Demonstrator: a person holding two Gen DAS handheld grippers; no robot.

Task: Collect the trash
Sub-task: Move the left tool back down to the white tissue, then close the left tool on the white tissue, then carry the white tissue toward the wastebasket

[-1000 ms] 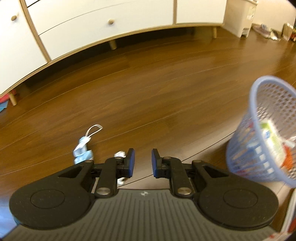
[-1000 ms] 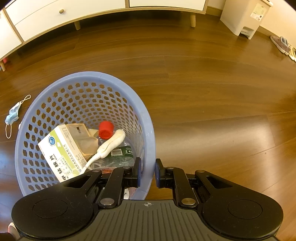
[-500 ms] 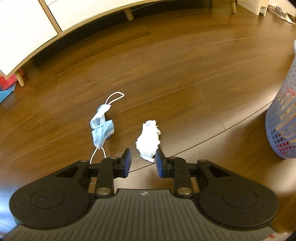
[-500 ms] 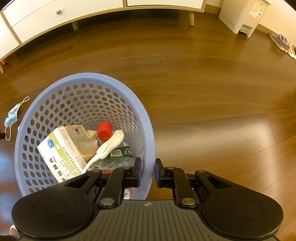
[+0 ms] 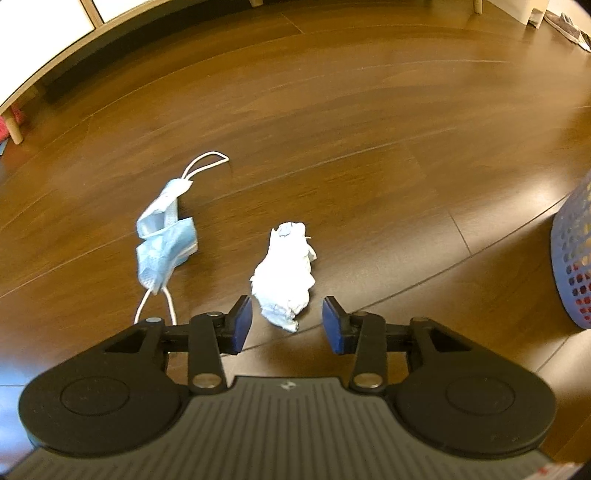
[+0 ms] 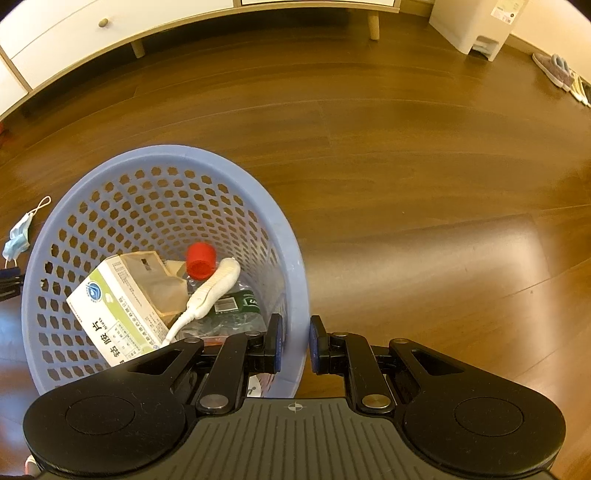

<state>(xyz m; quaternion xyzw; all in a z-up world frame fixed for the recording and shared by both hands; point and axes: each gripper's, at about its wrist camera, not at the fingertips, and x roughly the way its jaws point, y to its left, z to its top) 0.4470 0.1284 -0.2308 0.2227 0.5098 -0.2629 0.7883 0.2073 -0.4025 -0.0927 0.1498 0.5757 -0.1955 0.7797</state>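
Crumpled tissue (image 5: 286,271) sat just ahead of the wide-open, empty left tool (image 5: 287,325), while the right tool (image 6: 294,343) pinched the basket (image 6: 291,258) rim.

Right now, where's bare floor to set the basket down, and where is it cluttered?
Free: the wide wooden floor right of the basket, running back to the cabinet and white bin. Crowded: left of the basket, where the blue mask and crumpled tissue lie apart, the tissue just ahead of the open left gripper.
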